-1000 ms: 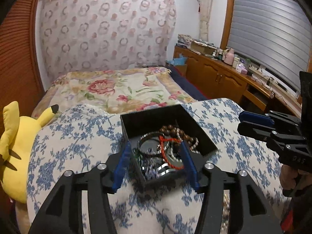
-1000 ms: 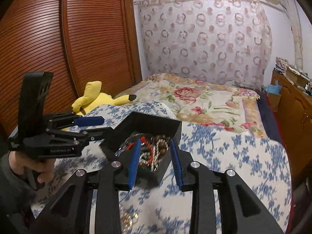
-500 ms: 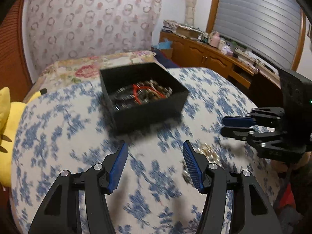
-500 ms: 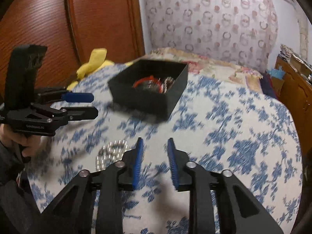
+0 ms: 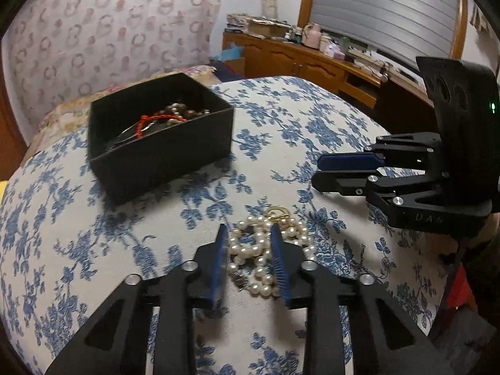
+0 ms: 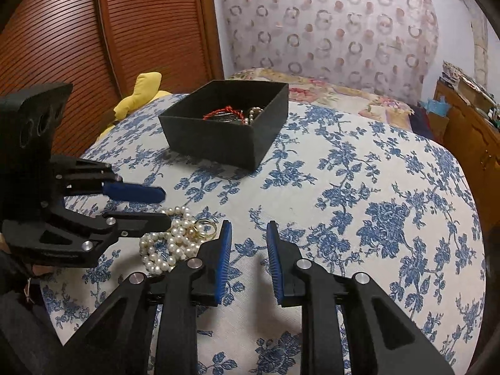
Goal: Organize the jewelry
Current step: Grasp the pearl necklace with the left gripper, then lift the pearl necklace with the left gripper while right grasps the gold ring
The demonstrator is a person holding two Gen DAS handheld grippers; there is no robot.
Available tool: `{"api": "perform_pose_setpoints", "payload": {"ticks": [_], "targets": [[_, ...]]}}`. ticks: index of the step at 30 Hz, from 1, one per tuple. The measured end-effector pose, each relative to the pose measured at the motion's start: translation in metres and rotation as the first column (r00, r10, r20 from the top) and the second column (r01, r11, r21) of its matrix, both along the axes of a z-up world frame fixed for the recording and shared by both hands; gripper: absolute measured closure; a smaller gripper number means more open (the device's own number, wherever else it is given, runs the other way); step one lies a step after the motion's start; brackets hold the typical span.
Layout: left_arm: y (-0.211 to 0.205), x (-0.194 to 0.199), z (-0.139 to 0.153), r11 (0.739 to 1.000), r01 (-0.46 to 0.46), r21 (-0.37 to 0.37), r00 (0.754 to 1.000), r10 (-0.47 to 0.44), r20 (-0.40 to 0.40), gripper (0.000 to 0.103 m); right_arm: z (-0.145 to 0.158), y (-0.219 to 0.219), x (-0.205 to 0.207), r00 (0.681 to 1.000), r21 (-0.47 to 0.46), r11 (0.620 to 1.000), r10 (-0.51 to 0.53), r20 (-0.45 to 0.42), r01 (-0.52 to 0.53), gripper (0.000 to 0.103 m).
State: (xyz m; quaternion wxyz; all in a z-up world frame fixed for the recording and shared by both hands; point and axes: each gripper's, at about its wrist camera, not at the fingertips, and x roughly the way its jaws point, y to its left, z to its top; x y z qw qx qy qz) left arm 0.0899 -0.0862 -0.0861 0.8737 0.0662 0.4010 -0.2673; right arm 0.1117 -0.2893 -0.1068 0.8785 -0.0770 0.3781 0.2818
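A pearl necklace with a gold clasp lies in a heap on the blue-flowered cloth. My left gripper is open, its two fingers astride the pearls, down at the cloth. In the right wrist view the pearls lie left of my right gripper, which is open and empty over bare cloth. A black box holding a red cord, brown beads and other jewelry stands farther back; it also shows in the right wrist view.
The cloth covers a round surface that drops off at its edges. A yellow plush toy lies at the far left. A bed lies behind, and wooden cabinets line the right wall.
Both grippers pulled back from the black box and came down toward the cloth. My left gripper narrowed and now straddles the pearl necklace. The right gripper stays open beside it.
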Motion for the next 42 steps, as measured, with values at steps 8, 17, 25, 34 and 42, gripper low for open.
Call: {"api": "perform_pose_setpoints", "payload": {"ticks": [8, 17, 25, 34, 42], "targets": [[-0.010, 0.003, -0.003, 0.999, 0.041, 0.037, 0.999, -0.040, -0.011, 0.089, -0.002, -0.003, 0.001, 1.000, 0.002, 1.000, -0.003, -0.007, 0.003, 0.078], [-0.004, -0.001, -0.005, 0.995, 0.072, 0.070, 0.997, -0.070, -0.034, 0.093, -0.006, 0.002, 0.003, 1.000, -0.011, 1.000, 0.008, -0.019, -0.009, 0.078], [0.029, -0.009, 0.014, 0.999, 0.010, -0.033, 1.000, -0.010, -0.011, 0.096, -0.006, 0.013, 0.002, 0.999, -0.014, 0.999, 0.036, -0.020, -0.036, 0.078], [0.039, -0.015, 0.075, 0.991, -0.007, -0.133, 0.995, 0.020, 0.097, 0.096, -0.003, 0.014, -0.001, 0.999, -0.006, 0.999, 0.037, -0.016, -0.038, 0.078], [0.045, -0.015, 0.082, 0.992, -0.023, -0.121, 0.992, 0.038, 0.119, 0.096, -0.005, 0.024, 0.006, 0.998, 0.005, 0.998, 0.061, -0.033, -0.061, 0.078]]}}
